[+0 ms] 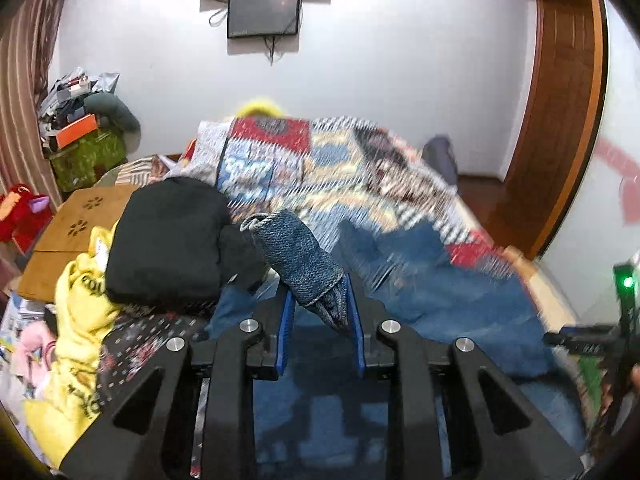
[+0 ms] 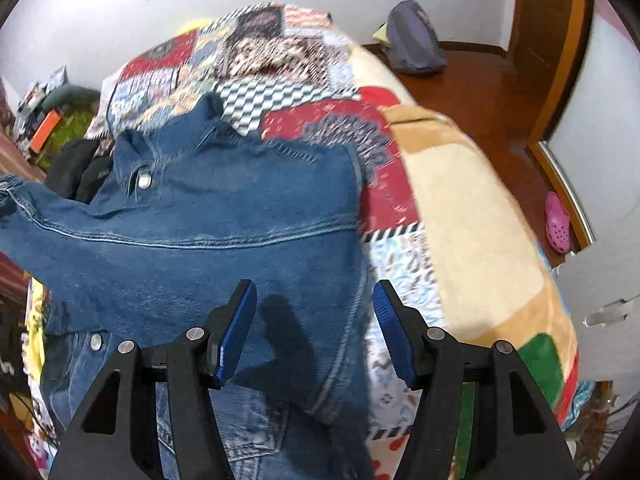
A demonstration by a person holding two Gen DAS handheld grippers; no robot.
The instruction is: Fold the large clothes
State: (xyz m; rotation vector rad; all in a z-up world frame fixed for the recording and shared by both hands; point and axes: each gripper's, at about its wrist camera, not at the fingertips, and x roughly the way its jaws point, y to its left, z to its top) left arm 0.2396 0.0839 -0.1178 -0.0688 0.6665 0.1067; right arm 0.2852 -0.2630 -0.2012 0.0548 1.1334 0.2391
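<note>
Both wrist cams close above bed (image 1: 400, 184), tilted down; shared: denim jacket (image 2: 208, 232), quilt.

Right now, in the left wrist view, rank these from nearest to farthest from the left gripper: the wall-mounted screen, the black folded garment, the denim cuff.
1. Denim cuff: pinched in the left gripper, sticking up from it.
2. Black folded garment: left of the gripper, on the bed.
3. Wall-mounted screen: high on the far wall.

Left hand-held gripper (image 1: 320, 300) tilted downward, blue pads nearly together, clamped on a fold of denim jacket (image 1: 298, 258); right hand-held gripper (image 2: 314, 312) angled steeply down, jaws apart, nothing pinched between them.
</note>
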